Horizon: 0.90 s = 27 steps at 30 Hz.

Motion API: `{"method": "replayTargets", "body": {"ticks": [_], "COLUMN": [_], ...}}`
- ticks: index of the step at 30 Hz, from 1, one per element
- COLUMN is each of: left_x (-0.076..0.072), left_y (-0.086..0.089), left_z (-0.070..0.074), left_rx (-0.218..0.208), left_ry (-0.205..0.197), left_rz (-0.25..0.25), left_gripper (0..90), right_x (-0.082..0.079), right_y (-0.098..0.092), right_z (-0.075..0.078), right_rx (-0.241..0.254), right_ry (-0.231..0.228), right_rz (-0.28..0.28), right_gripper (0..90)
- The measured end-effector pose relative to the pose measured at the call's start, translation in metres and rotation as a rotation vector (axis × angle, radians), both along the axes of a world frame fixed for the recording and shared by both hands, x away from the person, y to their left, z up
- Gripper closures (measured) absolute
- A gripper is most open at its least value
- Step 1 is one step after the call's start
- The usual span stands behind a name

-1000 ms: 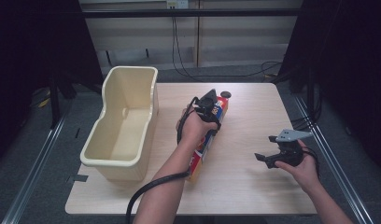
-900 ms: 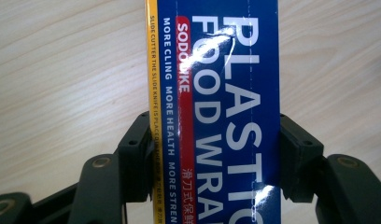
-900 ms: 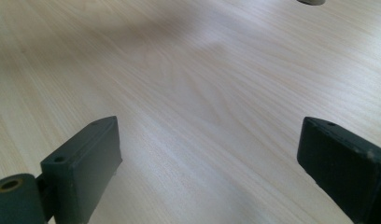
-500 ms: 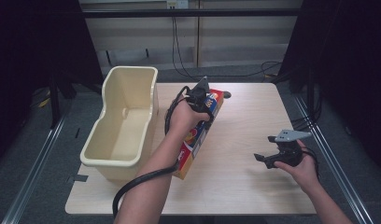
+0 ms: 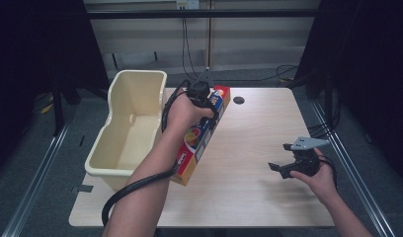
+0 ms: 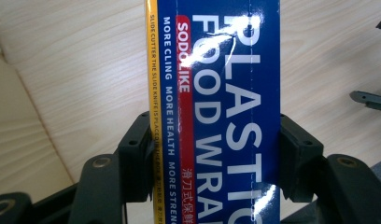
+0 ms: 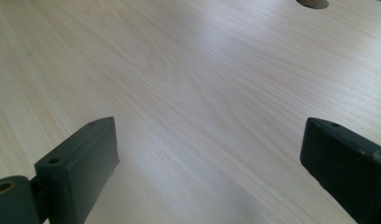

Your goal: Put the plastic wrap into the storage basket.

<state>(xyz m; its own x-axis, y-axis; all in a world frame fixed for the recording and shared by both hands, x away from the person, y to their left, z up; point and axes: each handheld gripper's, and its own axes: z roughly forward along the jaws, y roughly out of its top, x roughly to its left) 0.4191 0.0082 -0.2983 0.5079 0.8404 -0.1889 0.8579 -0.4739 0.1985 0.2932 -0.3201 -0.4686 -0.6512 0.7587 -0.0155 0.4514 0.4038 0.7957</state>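
A long blue plastic food wrap box (image 5: 194,145) hangs tilted above the wooden table (image 5: 254,133), close to the cream bin (image 5: 139,73). My left gripper (image 5: 208,104) is shut on the box near its far end. In the left gripper view the box (image 6: 226,102) fills the gap between the jaws, and both black pads (image 6: 137,163) press on its sides. My right gripper (image 5: 284,168) sits low over the table at the right, held in a hand. Its jaws stand wide apart in the right gripper view (image 7: 212,158), with bare wood between them.
The deep cream bin stands along the table's left edge, and its wall (image 6: 20,140) shows beside the box. A round cable hole (image 5: 239,100) lies near the table's far edge, also seen ahead of the right jaws (image 7: 312,3). A black cable trails from the left forearm.
The left hand has risen and moved left toward the bin, carrying the box off the table with it. The right hand has stayed where it was.
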Motion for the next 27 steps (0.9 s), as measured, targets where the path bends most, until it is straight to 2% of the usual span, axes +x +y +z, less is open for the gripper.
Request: {"method": "replayTargets", "body": {"ticks": [6,10,13,15,20,22,23,26,27], "left_x": [-0.002,-0.002,-0.004,-0.005,-0.005,-0.006,-0.005,-0.005,-0.005], "left_y": [0.01,0.014,0.017,0.019,0.024,0.027,0.031,0.034,0.037], "left_z": [0.015,0.02,0.026,0.028,0.035,0.037,0.039,0.041,0.043], "left_rx": [0.007,0.011,0.003,-0.004,0.006,-0.016,-0.014,-0.004,-0.007], "left_ry": [0.009,0.01,0.032,0.038,0.037,0.035,0.041,0.044,0.049], "left_rz": [0.01,0.012,0.028,0.022,0.027,0.048,0.066,0.063,0.076], "left_gripper": [40.6,40.6,40.6,40.6,40.6,40.6,40.6,40.6,40.6], "right_x": [-0.001,-0.001,0.0,0.0,0.0,0.0,0.0,-0.001,0.0], "right_y": [0.002,0.002,0.003,0.004,0.004,0.004,0.004,0.005,0.005], "right_z": [0.001,0.0,-0.001,-0.001,-0.001,-0.001,-0.001,-0.001,-0.001], "right_rx": [-0.008,-0.003,0.002,-0.004,-0.004,-0.009,-0.004,-0.004,-0.004], "right_ry": [-0.012,-0.003,0.007,0.01,0.008,0.004,0.013,0.012,0.012], "right_rz": [0.001,0.013,0.03,0.037,0.041,0.04,0.047,0.045,0.047], "right_gripper": [3.2,2.4,2.0,2.0,1.9,1.7,1.8,1.8,1.9]}}
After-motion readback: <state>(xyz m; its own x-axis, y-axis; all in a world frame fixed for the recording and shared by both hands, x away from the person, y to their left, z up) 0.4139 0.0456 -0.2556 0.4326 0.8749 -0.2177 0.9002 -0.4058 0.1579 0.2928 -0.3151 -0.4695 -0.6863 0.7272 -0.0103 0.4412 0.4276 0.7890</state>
